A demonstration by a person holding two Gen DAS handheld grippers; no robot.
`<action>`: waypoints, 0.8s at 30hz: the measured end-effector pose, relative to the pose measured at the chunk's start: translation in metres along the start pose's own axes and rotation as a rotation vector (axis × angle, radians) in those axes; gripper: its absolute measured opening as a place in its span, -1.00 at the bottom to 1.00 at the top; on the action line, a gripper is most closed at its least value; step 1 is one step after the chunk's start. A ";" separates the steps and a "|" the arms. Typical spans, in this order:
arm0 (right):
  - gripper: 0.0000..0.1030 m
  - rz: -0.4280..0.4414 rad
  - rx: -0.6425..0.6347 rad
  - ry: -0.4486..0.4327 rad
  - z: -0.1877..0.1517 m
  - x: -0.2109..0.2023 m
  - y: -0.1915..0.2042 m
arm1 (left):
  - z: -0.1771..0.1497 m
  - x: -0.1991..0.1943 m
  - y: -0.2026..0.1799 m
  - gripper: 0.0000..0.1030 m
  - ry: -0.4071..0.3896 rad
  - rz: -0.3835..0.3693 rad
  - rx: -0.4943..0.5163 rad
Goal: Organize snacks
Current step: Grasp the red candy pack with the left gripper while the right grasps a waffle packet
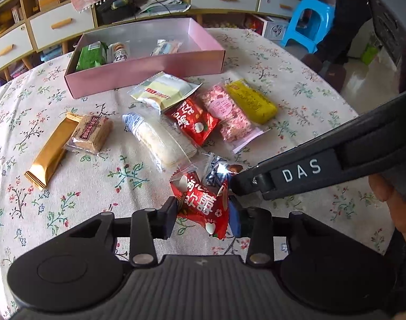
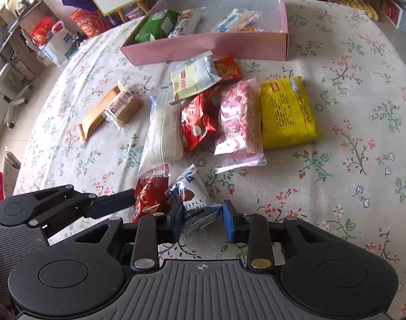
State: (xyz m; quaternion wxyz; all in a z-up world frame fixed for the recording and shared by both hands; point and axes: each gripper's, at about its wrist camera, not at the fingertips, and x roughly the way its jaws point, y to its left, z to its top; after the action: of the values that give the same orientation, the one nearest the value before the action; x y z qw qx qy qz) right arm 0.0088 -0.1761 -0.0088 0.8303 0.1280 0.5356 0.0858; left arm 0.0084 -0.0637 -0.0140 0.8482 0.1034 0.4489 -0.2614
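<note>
A small red snack packet (image 1: 203,205) sits between the pads of my left gripper (image 1: 203,221), which press on both its sides just above the floral tablecloth (image 1: 96,186). Beside it lies a blue-and-white truffle chocolate packet (image 2: 189,200). My right gripper (image 2: 203,224) is shut on that packet's crinkled end. In the left wrist view the right gripper (image 1: 237,184) comes in from the right over that packet (image 1: 216,170). The pink box (image 1: 149,66) stands at the far side of the table with a green packet (image 1: 92,56) and two more snacks inside.
Several loose snacks lie between the grippers and the box: a gold bar (image 1: 52,150), a biscuit pack (image 1: 92,134), a white rice-cake pack (image 1: 160,141), a red packet (image 1: 193,121), a pink pack (image 1: 226,116) and a yellow pack (image 1: 250,101). A blue stool (image 1: 308,24) stands beyond the table.
</note>
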 end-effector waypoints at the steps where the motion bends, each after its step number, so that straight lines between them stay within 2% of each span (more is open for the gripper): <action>1: -0.41 0.001 0.004 -0.004 0.001 -0.001 0.000 | 0.001 -0.002 0.000 -0.29 -0.005 -0.006 -0.002; 19: -0.42 0.100 0.031 -0.131 0.012 -0.041 -0.011 | 0.014 -0.026 0.007 -0.35 -0.147 -0.064 -0.037; 24: -0.42 0.111 0.055 -0.157 0.015 -0.049 -0.017 | 0.016 -0.027 0.009 -0.36 -0.160 -0.085 -0.040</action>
State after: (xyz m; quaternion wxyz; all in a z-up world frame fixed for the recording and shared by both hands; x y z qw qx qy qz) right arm 0.0026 -0.2080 0.0339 0.8598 0.1865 0.4632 0.1067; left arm 0.0125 -0.0531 0.0171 0.8713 0.0459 0.3891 -0.2955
